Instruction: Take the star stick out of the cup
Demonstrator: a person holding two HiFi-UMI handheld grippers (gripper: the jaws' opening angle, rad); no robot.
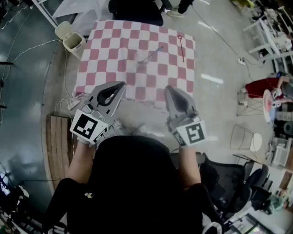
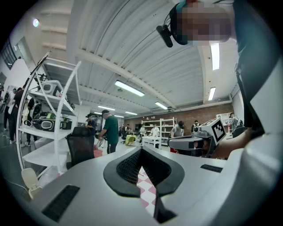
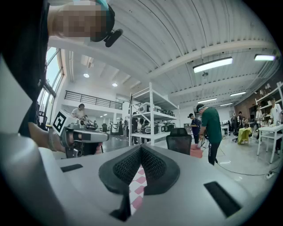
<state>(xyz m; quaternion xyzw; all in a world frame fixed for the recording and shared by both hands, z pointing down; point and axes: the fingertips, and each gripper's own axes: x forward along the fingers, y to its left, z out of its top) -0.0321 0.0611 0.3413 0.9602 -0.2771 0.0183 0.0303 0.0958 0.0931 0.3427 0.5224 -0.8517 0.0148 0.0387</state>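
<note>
A clear cup (image 1: 143, 57) stands near the middle of the red-and-white checkered table (image 1: 114, 45). A thin stick (image 1: 155, 50) leans out of the cup toward the right. Another red stick (image 1: 181, 46) lies flat on the cloth at the far right. Both grippers hang short of the table's near edge, well away from the cup. My left gripper (image 1: 121, 85) (image 2: 141, 150) has its jaws together with nothing in them. My right gripper (image 1: 168, 88) (image 3: 140, 148) is shut and empty too. In both gripper views only a sliver of cloth shows between the jaws; the cup is hidden.
A beige bin (image 1: 71, 36) stands off the table's far left corner and a black chair (image 1: 137, 11) behind it. A wooden pallet (image 1: 59, 141) and cables lie on the floor at left. A person in a green shirt (image 3: 211, 128) stands beyond, beside white shelving (image 3: 148, 119).
</note>
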